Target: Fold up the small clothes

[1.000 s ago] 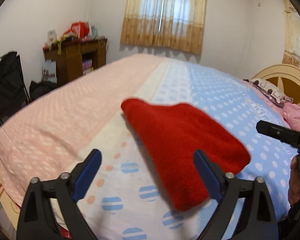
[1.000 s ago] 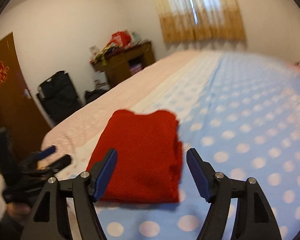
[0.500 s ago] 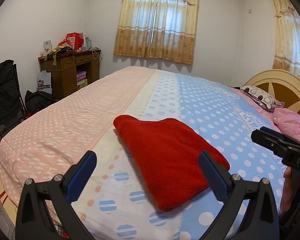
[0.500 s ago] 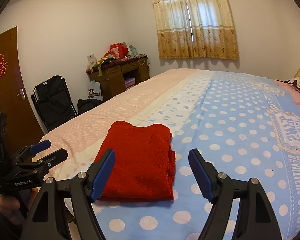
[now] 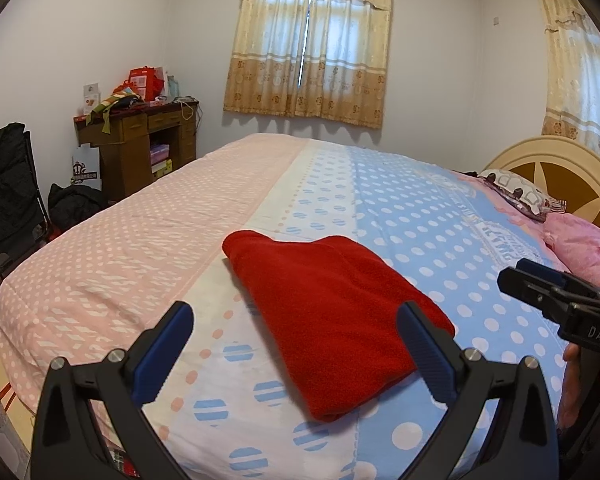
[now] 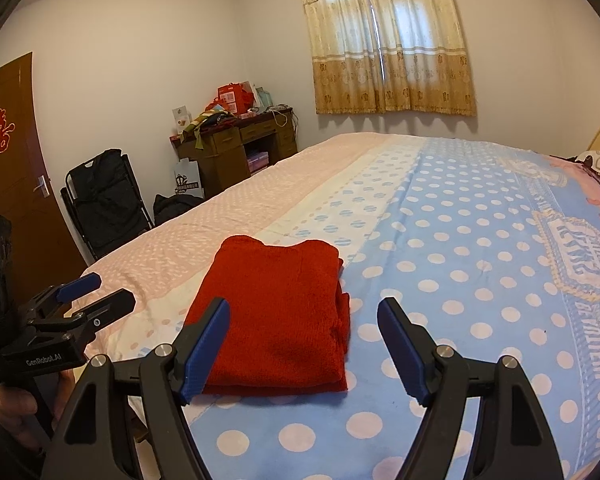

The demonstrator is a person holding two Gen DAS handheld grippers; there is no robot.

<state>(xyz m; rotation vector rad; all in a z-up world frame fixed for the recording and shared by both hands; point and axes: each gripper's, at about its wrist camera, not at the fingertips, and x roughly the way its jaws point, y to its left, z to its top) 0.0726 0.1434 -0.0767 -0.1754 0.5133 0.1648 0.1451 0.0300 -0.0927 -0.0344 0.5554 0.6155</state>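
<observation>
A red knit garment [image 5: 332, 308] lies folded into a neat rectangle on the bed near its front edge; it also shows in the right wrist view [image 6: 276, 320]. My left gripper [image 5: 296, 332] is open and empty, held above and in front of the garment, not touching it. My right gripper [image 6: 304, 332] is open and empty, also held back from the garment. Each gripper shows in the other's view: the right one at the far right [image 5: 548, 292], the left one at the far left [image 6: 76, 300].
The bed [image 5: 440, 208] has a pink and blue polka-dot cover. Pillows [image 5: 520, 194] and a headboard [image 5: 560, 164] are at the right. A cluttered wooden desk [image 5: 140, 148] and a black folding chair [image 5: 8, 196] stand by the left wall. A brown door [image 6: 8, 184] is at the left.
Both grippers have drawn back and up from the folded garment and steadied; the garment lies still on the bed.
</observation>
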